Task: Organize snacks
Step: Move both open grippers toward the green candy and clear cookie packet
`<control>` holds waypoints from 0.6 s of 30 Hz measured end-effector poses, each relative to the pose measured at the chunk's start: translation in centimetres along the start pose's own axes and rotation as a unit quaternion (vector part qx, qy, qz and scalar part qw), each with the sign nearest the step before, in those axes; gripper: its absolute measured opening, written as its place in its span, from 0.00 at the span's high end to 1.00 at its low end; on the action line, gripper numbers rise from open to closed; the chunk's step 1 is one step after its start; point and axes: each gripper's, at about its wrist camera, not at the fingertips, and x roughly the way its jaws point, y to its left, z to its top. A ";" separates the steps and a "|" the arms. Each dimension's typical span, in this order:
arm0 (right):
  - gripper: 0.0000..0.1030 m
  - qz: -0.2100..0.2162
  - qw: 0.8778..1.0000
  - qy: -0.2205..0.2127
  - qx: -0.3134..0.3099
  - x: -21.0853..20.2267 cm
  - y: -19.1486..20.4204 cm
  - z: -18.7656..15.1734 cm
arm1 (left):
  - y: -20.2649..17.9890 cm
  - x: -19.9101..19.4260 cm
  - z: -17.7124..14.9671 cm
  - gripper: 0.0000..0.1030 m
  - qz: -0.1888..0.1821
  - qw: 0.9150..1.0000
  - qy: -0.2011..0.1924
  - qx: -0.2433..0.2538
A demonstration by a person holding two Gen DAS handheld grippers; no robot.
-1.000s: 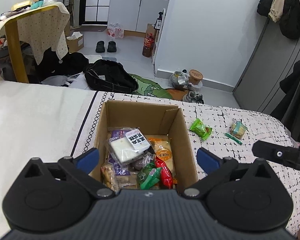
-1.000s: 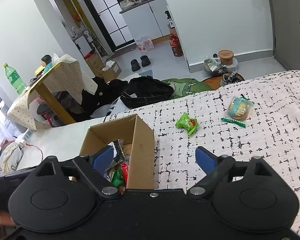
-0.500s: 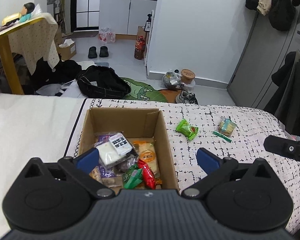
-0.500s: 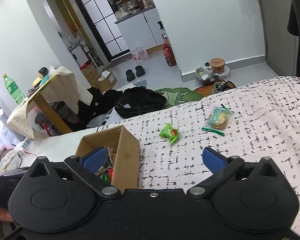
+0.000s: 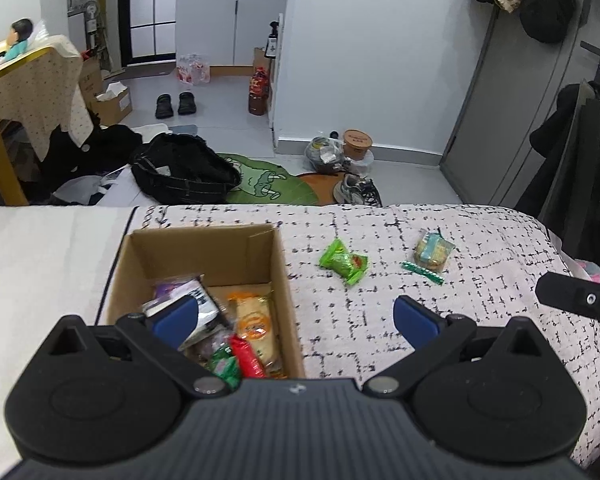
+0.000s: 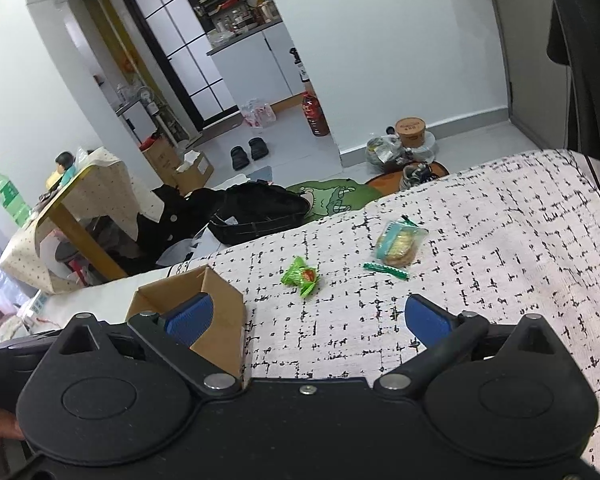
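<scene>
most of the job looks done: on the bed, with its black-and-white patterned cover, the cardboard box already holds a heap of packets, among them an orange-labelled pack, a red wrapper and a black-and-white labelled pouch. three snacks are left out on the cover to the right of the box, well apart from it: a clear pack of biscuits, a green packet with a red spot that lies nearest the box, and a thin green stick just in front of the biscuits. the left gripper hangs over the near end of the box with its jaws wide apart and nothing between them; the right gripper has just been spreading its jaws, now fully apart and empty, aimed toward the loose snacks. nothing lies between the jaws and those three items, so the way seems clear. off the bed, the floor is crowded with a black bag, a green mat and shoes, none of which interferes.
</scene>
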 end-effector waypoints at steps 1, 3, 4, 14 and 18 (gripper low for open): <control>0.00 -0.001 1.000 0.000 0.002 0.1 -0.2 0.1 | -0.3 0.2 0.1 0.00 -0.001 1.000 0.000 0.002; 0.00 -0.005 1.000 0.000 0.002 0.3 -0.7 0.2 | -0.9 0.7 0.3 0.00 -0.005 1.000 0.004 0.004; 0.00 -0.006 1.000 0.000 0.003 0.4 -0.9 0.2 | -1.1 1.0 0.4 0.00 -0.007 1.000 0.006 0.004; 0.01 -0.024 0.999 0.004 0.022 2.5 -3.0 0.7 | -3.0 3.8 1.2 0.00 -0.015 1.000 0.006 0.002; 0.05 -0.035 0.999 0.006 0.024 3.6 -3.6 1.0 | -3.9 5.1 1.9 0.01 -0.026 1.000 0.003 -0.003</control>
